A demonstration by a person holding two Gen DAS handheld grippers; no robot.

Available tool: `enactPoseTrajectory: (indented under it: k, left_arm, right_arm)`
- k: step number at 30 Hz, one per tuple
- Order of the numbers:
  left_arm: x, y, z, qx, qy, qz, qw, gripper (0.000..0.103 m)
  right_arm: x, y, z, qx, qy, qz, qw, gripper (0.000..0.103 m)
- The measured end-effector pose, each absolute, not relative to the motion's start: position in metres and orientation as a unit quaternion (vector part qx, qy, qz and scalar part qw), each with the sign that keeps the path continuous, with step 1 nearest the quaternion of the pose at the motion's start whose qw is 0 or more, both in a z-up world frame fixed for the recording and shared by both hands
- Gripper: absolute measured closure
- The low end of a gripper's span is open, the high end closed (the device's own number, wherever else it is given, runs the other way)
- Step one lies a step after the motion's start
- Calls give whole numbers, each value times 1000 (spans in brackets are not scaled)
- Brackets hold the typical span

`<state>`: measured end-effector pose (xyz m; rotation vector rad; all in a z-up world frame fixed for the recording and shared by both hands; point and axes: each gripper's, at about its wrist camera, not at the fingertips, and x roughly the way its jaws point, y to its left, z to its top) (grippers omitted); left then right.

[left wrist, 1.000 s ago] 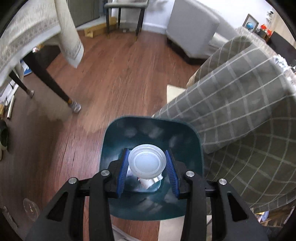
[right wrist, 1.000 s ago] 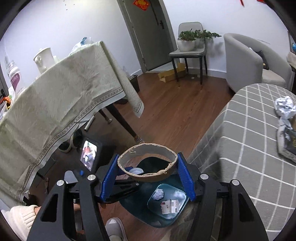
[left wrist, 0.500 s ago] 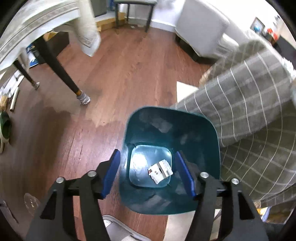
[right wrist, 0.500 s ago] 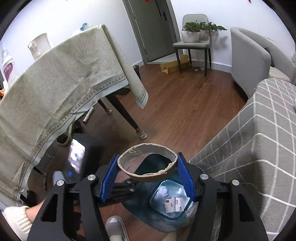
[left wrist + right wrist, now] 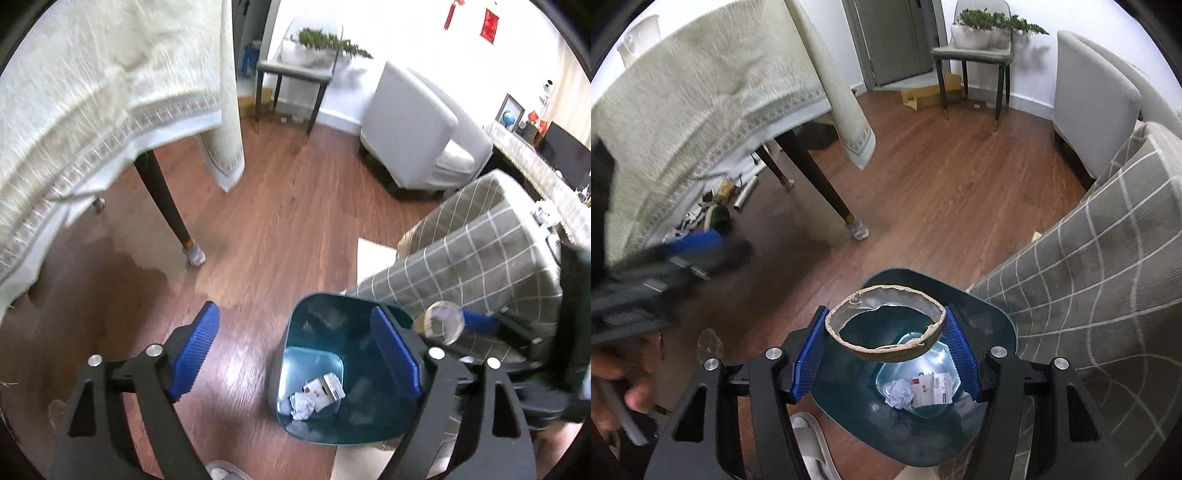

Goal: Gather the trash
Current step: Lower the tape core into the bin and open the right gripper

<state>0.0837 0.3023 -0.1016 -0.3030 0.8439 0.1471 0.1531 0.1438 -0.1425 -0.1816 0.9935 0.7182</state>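
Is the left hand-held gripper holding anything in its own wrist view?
No, the left hand-held gripper has nothing between its blue pads, only floor and the teal bin below.

Bright indoor light, blown-out walls, fisheye-bent edges, some motion blur.

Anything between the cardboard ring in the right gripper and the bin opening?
Nothing visible. The cardboard ring sits in the right gripper directly over the open teal bin; only trash lies at its bottom.
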Motion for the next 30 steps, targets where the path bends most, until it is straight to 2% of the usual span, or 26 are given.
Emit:
enactPoseTrajectory:
  k: [14, 26, 29, 30]
  left_arm:
    - [65, 299, -39, -140, 343, 60, 927, 15]
    - [56, 270, 2, -122, 301, 27, 945, 22]
    - [57, 263, 6, -117, 302, 22, 946, 27]
    - [57, 260, 7, -111, 302, 20, 947, 27]
  right_arm:
    - [157, 170, -210, -133, 524, 319, 779, 40]
    - [161, 171, -274, -177, 579, 285, 744, 39]
    - [161, 172, -279, -184, 583, 283, 739, 35]
    - [160, 171, -279, -187, 583, 282, 739, 29]
